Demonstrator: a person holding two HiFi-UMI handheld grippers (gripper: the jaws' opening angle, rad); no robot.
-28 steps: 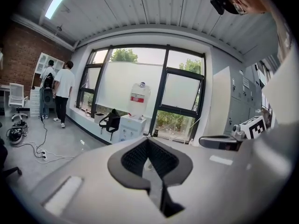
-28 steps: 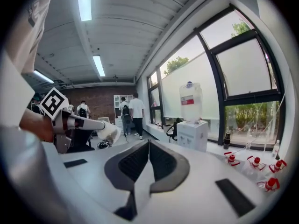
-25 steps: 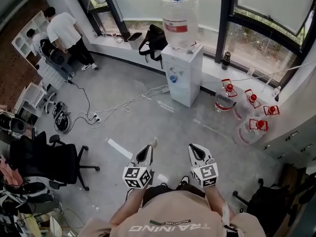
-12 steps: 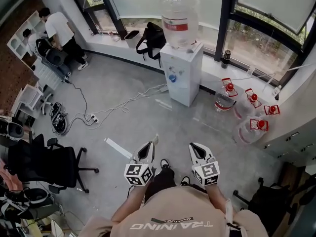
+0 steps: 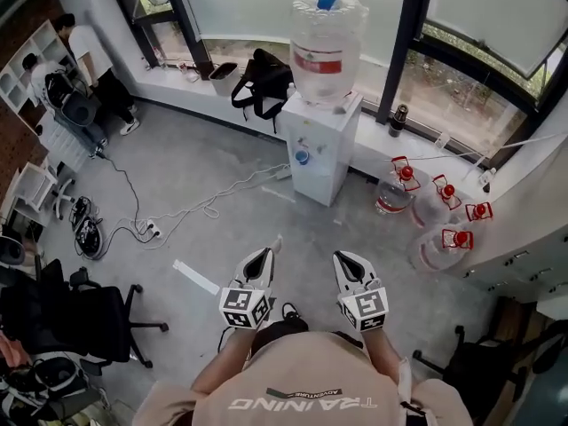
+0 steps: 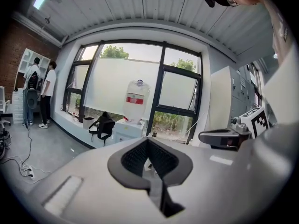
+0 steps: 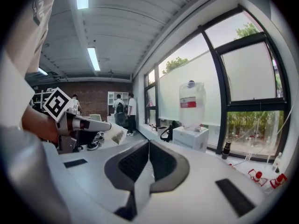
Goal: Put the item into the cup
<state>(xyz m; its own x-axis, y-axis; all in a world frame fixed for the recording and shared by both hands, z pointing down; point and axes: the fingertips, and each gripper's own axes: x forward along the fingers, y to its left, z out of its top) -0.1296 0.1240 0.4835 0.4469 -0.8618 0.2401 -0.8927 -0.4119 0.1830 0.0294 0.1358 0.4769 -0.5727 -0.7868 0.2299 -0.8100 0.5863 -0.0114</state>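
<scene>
My left gripper (image 5: pixel 269 254) is held out in front of the person's chest, and a small pale item (image 5: pixel 277 242) sticks out from its tip. The right gripper view shows that left gripper (image 7: pixel 106 126) shut on the pale item (image 7: pixel 114 134). In the left gripper view the jaws (image 6: pixel 148 141) stand closed together. My right gripper (image 5: pixel 342 257) is level with it on the right, its jaws (image 7: pixel 148 143) shut with nothing between them. No cup shows in any view. A white water dispenser (image 5: pixel 318 149) with a large bottle (image 5: pixel 327 47) stands ahead.
Several water jugs with red handles (image 5: pixel 435 211) sit on the floor right of the dispenser. A black bag (image 5: pixel 262 78) and a dark flask (image 5: pixel 398 118) rest on the window sill. Cables (image 5: pixel 177 216) cross the floor; a black office chair (image 5: pixel 71 318) is at left. People (image 5: pixel 80 51) stand far left.
The person has stepped forward, so the dispenser and jugs are nearer. Both grippers keep the same pose, the left still holding the pale item.
</scene>
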